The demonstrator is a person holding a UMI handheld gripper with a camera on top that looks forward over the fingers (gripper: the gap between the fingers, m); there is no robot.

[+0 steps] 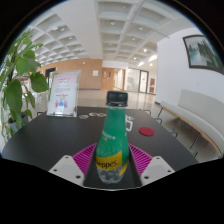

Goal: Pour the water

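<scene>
Bright, even indoor light from ceiling panels (120,30); soft glare on the dark worktop (60,135). Strong fisheye bending toward the edges; distant hall slightly soft.

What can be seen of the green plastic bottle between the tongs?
The green plastic bottle stands upright on the dark round table, between the two fingers of the tongs. It is translucent green with a black screw cap, still on, and a label with yellow and white lettering around its lower body. The pink pads lie close at both sides; whether they press on it cannot be told.
</scene>
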